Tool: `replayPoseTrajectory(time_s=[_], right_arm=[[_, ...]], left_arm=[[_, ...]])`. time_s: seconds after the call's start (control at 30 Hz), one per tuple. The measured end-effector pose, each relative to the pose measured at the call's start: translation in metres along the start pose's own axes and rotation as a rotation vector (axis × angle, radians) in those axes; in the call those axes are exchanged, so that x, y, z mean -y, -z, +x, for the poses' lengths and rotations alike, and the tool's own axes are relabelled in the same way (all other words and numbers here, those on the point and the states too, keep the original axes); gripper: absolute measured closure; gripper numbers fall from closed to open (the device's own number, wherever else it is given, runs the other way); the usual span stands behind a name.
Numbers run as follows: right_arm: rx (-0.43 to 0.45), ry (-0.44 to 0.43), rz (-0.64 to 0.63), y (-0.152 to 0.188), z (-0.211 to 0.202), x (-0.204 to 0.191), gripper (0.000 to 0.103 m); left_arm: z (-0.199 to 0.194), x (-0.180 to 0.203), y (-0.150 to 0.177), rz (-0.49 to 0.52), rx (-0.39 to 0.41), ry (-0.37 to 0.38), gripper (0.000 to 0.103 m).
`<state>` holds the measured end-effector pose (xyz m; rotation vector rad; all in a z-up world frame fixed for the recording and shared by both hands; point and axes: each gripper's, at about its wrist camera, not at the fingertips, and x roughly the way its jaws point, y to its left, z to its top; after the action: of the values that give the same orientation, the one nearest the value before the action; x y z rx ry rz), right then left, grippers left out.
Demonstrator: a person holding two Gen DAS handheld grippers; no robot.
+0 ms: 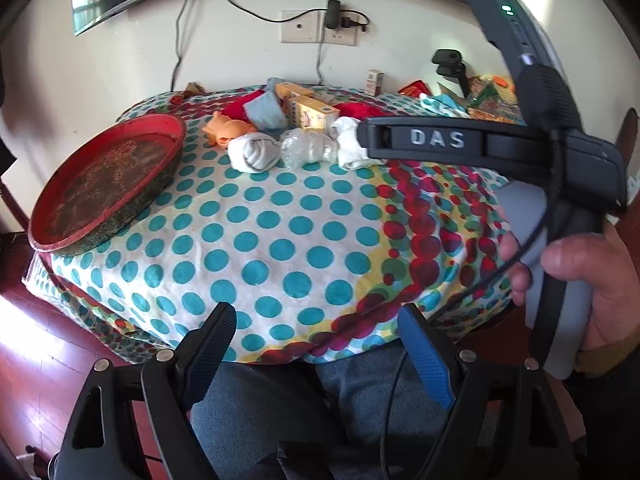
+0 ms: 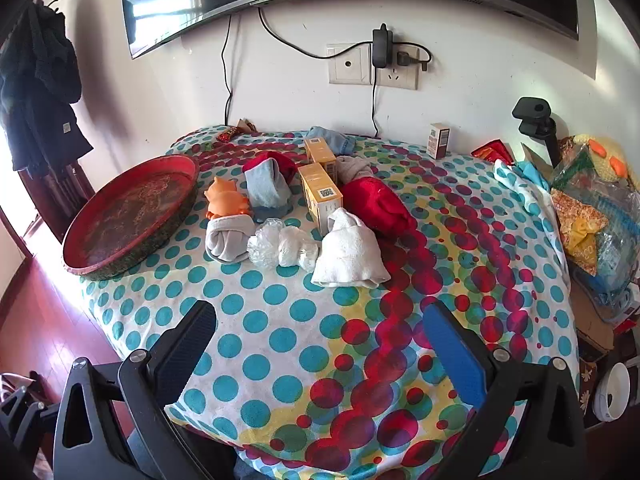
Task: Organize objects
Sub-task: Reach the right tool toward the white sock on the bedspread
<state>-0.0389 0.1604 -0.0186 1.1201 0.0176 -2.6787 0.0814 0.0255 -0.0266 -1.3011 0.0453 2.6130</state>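
Observation:
A pile lies at the far middle of the dotted tablecloth (image 2: 280, 340): an orange toy (image 2: 226, 200), a rolled grey sock (image 2: 226, 240), crumpled clear plastic (image 2: 280, 248), a white cloth (image 2: 348, 252), a red cloth (image 2: 376, 204), two yellow boxes (image 2: 320, 192) and a blue-grey sock (image 2: 266, 184). A round red tray (image 2: 132, 212) sits at the left edge with nothing in it. My right gripper (image 2: 320, 312) hovers open over the near cloth. My left gripper (image 1: 318, 316) is open above the table's front edge. In the left wrist view a hand (image 1: 600, 280) holds the right gripper, whose fingers (image 1: 436, 138) overlap the white cloth (image 1: 352, 148).
A small box (image 2: 438, 140) stands by the back wall under a socket (image 2: 372, 64) with cables. Bags and packets (image 2: 592, 208) crowd the right edge beside a black clamp (image 2: 536, 120). Dark clothes (image 2: 40, 80) hang at left. Red wood floor (image 2: 40, 320) lies below the tray.

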Motion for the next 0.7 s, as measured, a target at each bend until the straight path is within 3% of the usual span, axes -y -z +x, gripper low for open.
replayPoseTrajectory(time_s=[0.07,0.2,0.4,0.53,0.7], right_arm=[[-0.005,0.002,0.003,0.001,0.003,0.001,0.0],[-0.01,0.001,0.008,0.003,0.008,0.005,0.0],[-0.017,0.019,-0.018,0.003,0.02,0.01,0.0],[-0.025,0.005,-0.033,0.003,0.03,0.014,0.001],[-0.059,0.001,-0.051,-0.006,0.052,0.017,0.021]], left_arm=[[-0.002,0.006,0.001,0.037,0.0,0.023,0.018],[0.004,0.011,-0.001,0.086,-0.015,-0.041,0.018],[0.011,-0.022,-0.023,-0.023,-0.003,-0.05,0.018],[0.024,-0.046,-0.043,-0.087,0.009,-0.101,0.018],[0.05,-0.064,-0.063,-0.064,0.002,-0.129,0.018]])
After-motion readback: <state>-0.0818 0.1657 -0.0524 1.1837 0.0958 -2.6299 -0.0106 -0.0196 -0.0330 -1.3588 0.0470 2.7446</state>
